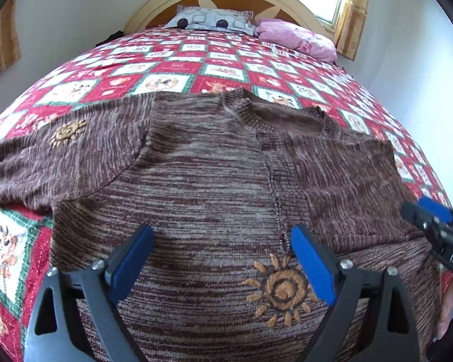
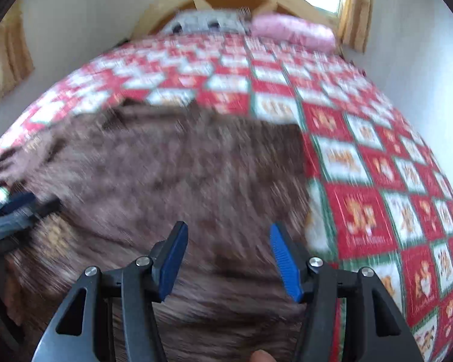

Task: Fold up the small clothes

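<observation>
Already partway folded, the brown marled knit sweater (image 1: 202, 181) with orange sun embroidery lies flat on the red-and-white patchwork quilt (image 1: 178, 69).

Its neckline faces the headboard, long axis running up the bed; one sleeve lies across the chest, the other outstretched. Left gripper (image 1: 223, 259) and right gripper (image 2: 226, 259) hover above, jaws apart, holding nothing. Next, likely, the spread sleeve needs pinching.

The left gripper (image 1: 222, 259) points downward at a slant, and its two blue pads (image 1: 312, 267) stand wide apart with nothing pressed between them. The right gripper (image 2: 226, 261) tilts down in the same way, jaws also apart and empty. In the left view it comes in from the right edge, with fingers (image 1: 448, 310) of the hand holding it just below.
</observation>
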`<state>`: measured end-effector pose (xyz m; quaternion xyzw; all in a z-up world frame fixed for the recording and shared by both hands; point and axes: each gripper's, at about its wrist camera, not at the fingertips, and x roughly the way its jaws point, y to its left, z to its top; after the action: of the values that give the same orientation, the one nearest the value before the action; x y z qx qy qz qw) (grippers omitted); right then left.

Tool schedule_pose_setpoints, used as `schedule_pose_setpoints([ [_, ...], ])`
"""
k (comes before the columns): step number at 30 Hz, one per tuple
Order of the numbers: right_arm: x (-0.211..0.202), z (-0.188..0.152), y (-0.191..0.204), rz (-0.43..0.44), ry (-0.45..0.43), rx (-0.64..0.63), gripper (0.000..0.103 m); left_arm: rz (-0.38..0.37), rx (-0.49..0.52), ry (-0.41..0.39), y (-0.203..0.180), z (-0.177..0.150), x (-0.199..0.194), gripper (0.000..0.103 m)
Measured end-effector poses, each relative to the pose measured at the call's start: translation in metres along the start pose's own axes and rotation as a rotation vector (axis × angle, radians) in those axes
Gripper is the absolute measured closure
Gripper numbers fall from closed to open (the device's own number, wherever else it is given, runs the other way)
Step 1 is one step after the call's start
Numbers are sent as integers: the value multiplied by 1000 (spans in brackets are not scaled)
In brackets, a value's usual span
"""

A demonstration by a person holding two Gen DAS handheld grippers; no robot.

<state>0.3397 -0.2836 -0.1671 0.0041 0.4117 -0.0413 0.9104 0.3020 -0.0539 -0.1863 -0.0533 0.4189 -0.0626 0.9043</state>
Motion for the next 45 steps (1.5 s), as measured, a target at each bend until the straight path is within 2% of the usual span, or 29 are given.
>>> schedule_pose_setpoints([
  [2,7,4,11,27,-1,6,45,-1,-6,3,1,1,1,8],
  [4,19,3,24,17,9,-22,45,-3,-10,1,2,1,0,8],
  [7,26,-17,31,7,74,-54,45,-4,-10,1,3,0,0,8],
  [15,24,-29,45,-16,70,-66,45,-12,-8,3,1,0,1,6],
  [18,-10,-56,38,-43,54,-107,45,-11,-7,2,1,0,1,6],
  [20,-32,-68,28,-30,43,-99,45,-11,-7,2,2,0,1,6],
  [24,-54,-63,25,-18,-50,-43,45,-21,-26,-4,6,1,0,6],
  [26,-50,-57,29,-18,-47,-60,45,-29,-45,-11,11,2,-4,6],
  [28,-45,-51,33,-26,-49,-71,45,-30,-74,23,22,4,-9,6],
  [30,-43,-47,35,6,-50,-68,45,-35,-104,11,37,4,-19,6],
  [33,-33,-46,49,54,-32,-91,45,22,-108,-28,58,8,-33,6],
  [35,-18,-50,59,108,32,-103,45,58,-105,-37,71,10,-39,6],
  [36,-13,-54,64,108,49,-114,45,71,-108,-36,79,11,-42,6],
  [37,-17,-57,69,80,24,-140,45,84,-112,-37,89,11,-47,6],
  [40,-24,-64,71,83,22,-154,45,127,-110,-61,114,12,-60,6],
  [45,-30,-73,72,72,0,-172,45,258,-125,-93,175,16,-80,6],
])
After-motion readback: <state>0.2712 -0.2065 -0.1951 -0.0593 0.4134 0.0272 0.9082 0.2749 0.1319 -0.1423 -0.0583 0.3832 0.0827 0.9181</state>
